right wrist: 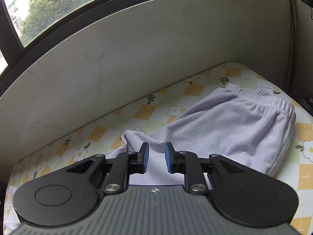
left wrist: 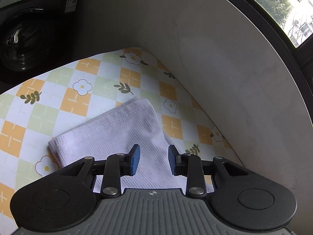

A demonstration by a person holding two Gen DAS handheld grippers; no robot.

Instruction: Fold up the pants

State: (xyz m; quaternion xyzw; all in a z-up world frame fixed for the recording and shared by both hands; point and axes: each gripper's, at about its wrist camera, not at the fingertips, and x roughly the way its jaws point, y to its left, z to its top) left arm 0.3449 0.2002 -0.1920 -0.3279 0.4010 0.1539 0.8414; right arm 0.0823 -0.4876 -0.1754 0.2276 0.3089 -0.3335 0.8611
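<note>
The left gripper (left wrist: pixel 153 159) is hovering part-open and empty over the pants' (left wrist: pixel 109 133) hem end, lying flat near the counter's (left wrist: pixel 58 101) back edge, while the right gripper (right wrist: pixel 156 159), narrowly parted, is gripping nothing above the thigh, the waistband (right wrist: pixel 273 105) bunching toward the right corner, seemingly awaiting another fold.

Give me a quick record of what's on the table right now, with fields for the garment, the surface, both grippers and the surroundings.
garment: pale lilac ribbed fabric pants, elastic waistband at the far right, leg end lying flat and doubled
surface: checked orange, green and white floral tablecloth
left gripper: blue pads apart, nothing pinched, above the leg end
right gripper: blue pads apart, no fabric pinched
surroundings: grey wall panel, window, washing machine
</note>
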